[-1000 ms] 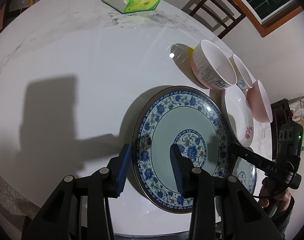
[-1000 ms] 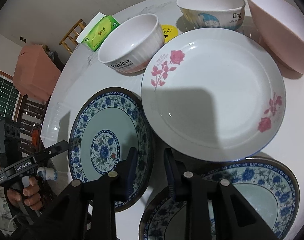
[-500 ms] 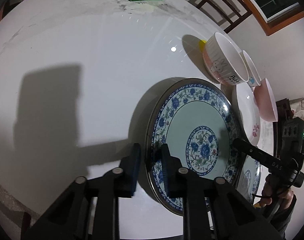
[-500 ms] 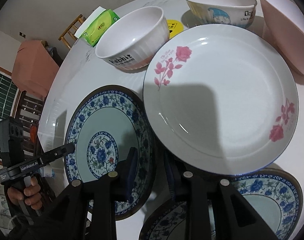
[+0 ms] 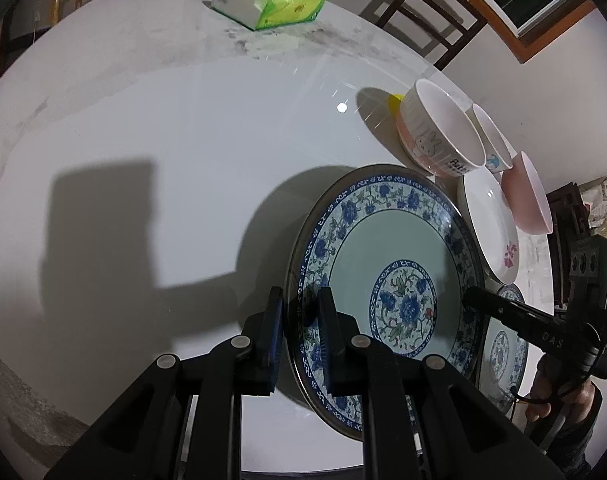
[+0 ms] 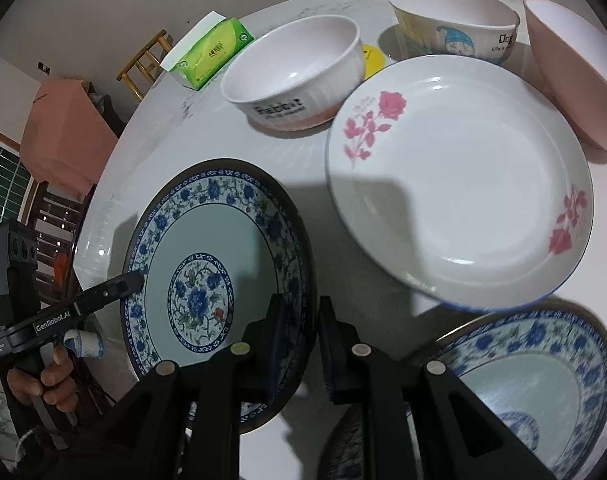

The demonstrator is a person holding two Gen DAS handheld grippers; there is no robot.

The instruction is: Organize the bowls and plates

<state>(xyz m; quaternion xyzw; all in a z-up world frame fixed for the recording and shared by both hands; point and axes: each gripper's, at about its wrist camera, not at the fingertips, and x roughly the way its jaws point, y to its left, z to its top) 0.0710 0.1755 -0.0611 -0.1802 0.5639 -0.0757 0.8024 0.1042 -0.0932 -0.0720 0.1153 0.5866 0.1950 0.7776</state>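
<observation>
A blue-and-white floral plate is held tilted above the white table, pinched from both sides. My left gripper is shut on its near rim. My right gripper is shut on the opposite rim of the same plate. A second blue floral plate lies at the lower right of the right wrist view. A white plate with pink roses, a white rabbit bowl, a cartoon bowl and a pink bowl stand behind.
A green tissue pack lies at the far side of the round white table. A yellow disc sits between the bowls. Wooden chairs stand around the table edge.
My left gripper closed on the plate's rim. The plate has lifted and tilted between both grippers, and the right view has shifted slightly.
</observation>
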